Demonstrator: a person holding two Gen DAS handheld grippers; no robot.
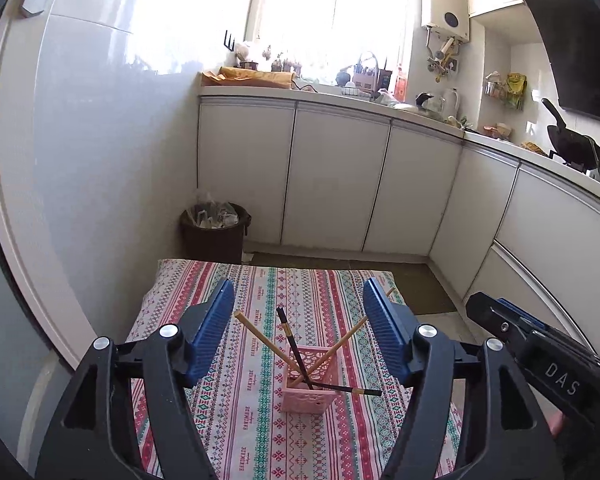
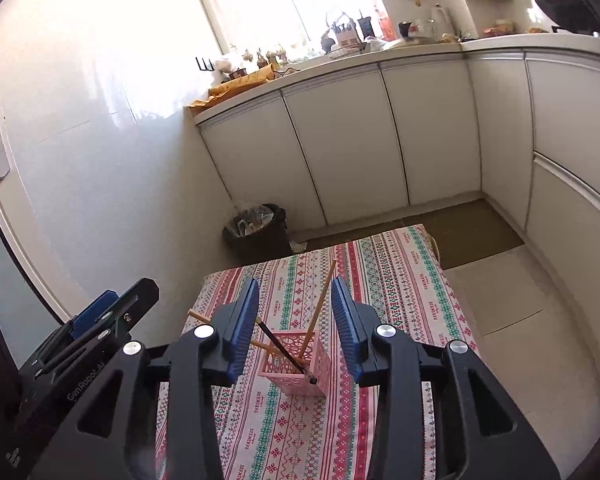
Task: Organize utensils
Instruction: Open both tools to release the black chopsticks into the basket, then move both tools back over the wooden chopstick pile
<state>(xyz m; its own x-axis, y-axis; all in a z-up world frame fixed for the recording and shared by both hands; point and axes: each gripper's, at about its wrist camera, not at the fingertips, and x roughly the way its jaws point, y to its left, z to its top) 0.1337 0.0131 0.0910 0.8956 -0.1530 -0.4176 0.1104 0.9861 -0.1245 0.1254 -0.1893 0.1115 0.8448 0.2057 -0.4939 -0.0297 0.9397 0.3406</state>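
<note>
A pink lattice basket (image 1: 308,394) (image 2: 296,370) stands on the patterned tablecloth (image 1: 240,420) (image 2: 392,280). Several chopsticks stick out of it: two light wooden ones (image 1: 256,332) (image 2: 320,300) lean apart, and two dark ones (image 1: 294,346) (image 2: 286,354), one lying over the rim (image 1: 352,390). My left gripper (image 1: 299,308) is open and empty above the basket. My right gripper (image 2: 295,298) is open and empty above it too, and shows at the right edge of the left wrist view (image 1: 512,324).
A dark bin (image 1: 214,230) (image 2: 256,228) with a plastic liner stands on the floor beyond the table. White cabinets (image 1: 340,176) (image 2: 340,140) and a cluttered counter run behind. A white wall (image 1: 100,140) is at the left.
</note>
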